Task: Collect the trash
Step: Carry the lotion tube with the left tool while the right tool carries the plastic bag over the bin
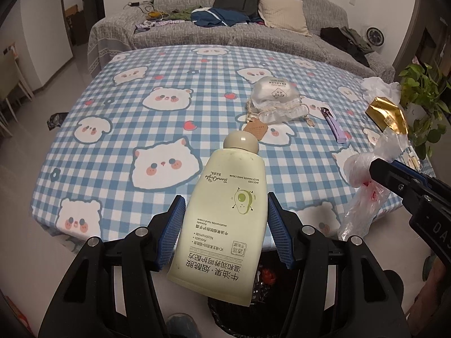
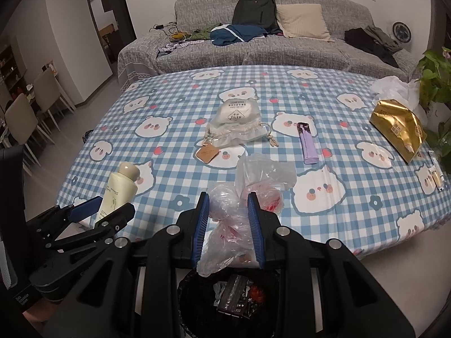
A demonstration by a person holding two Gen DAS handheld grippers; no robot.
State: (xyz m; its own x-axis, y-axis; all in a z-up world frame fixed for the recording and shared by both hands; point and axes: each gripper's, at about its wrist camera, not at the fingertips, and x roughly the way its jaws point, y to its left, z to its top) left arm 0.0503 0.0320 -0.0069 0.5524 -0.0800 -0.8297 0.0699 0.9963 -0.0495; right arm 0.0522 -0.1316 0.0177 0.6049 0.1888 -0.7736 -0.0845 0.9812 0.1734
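Observation:
My left gripper [image 1: 225, 198] is shut on a pale yellow-green hand cream tube [image 1: 225, 211], cap pointing away, held over the table's near edge. Below it stands a bin with a black liner [image 1: 265, 290] holding wrappers. My right gripper [image 2: 228, 197] is shut on a crumpled clear plastic bag with red print [image 2: 245, 194], which hangs down toward the same bin [image 2: 234, 301]. In the right wrist view the left gripper [image 2: 112, 204] and tube [image 2: 121, 188] sit at the left. In the left wrist view the bag [image 1: 363, 177] shows at the right.
On the blue checked tablecloth [image 2: 174, 90] lie a drawstring pouch [image 2: 236, 124], a purple stick [image 2: 307, 143], a gold packet [image 2: 397, 129] and a white bag [image 2: 394, 87]. A plant [image 2: 437, 79] stands at the right, a grey sofa [image 2: 253, 53] behind, chairs [image 2: 25, 121] at the left.

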